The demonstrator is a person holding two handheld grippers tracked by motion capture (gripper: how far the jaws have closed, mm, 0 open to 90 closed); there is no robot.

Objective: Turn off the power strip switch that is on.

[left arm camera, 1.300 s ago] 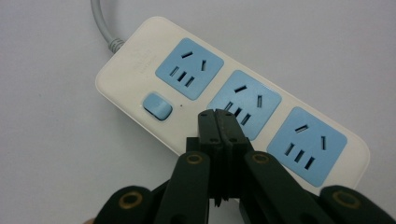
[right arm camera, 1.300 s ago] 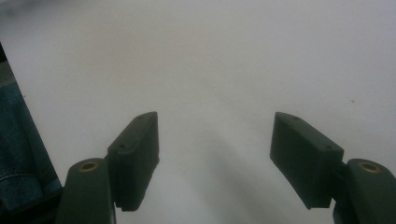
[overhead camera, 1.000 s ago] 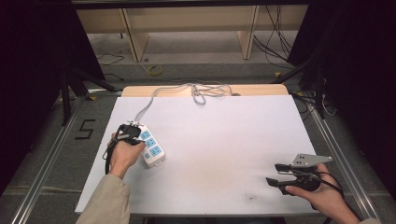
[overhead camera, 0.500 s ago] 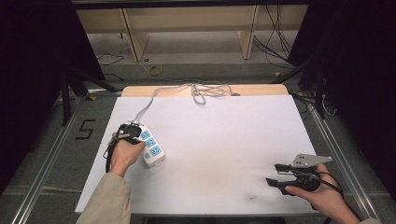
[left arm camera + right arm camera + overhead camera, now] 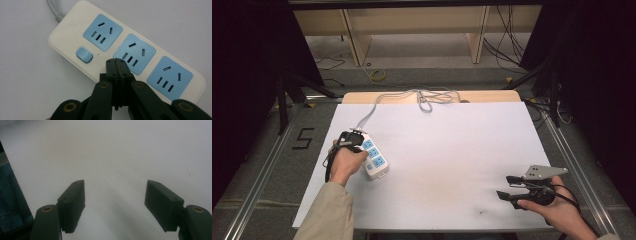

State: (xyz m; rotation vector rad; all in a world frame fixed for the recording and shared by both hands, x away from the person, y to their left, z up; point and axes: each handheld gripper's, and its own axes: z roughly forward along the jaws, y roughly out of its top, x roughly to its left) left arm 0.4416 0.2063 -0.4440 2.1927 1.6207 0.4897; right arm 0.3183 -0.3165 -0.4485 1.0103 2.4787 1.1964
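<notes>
A: Looking across the white surface [image 5: 452, 160] first, has anything shifted in the last second?

B: Hardly anything. Against the earlier high views, both hands sit where they were, and the power strip [image 5: 373, 156] lies at the same angle at the left side, towards the near edge. So I judge this a pause rather than a move in progress.

A: What does that mean for the work in hand?

B: The left gripper [image 5: 116, 65] hangs over the strip with its jaws clenched together and nothing between them, tips just beside the blue switch [image 5: 84, 54]. My guess is that the closed tips are meant to press that switch, but I cannot tell whether they touch the casing.

A: And the other hand?

B: The right gripper [image 5: 506, 187] rests well apart, at the near right, jaws released and wide over bare surface.

A: How does the strip look?

B: Cream body, three blue sockets [image 5: 134, 51] in a row, all without plugs, and a grey cord [image 5: 377, 102] that runs to the far edge, where it lies in loose loops.
</notes>
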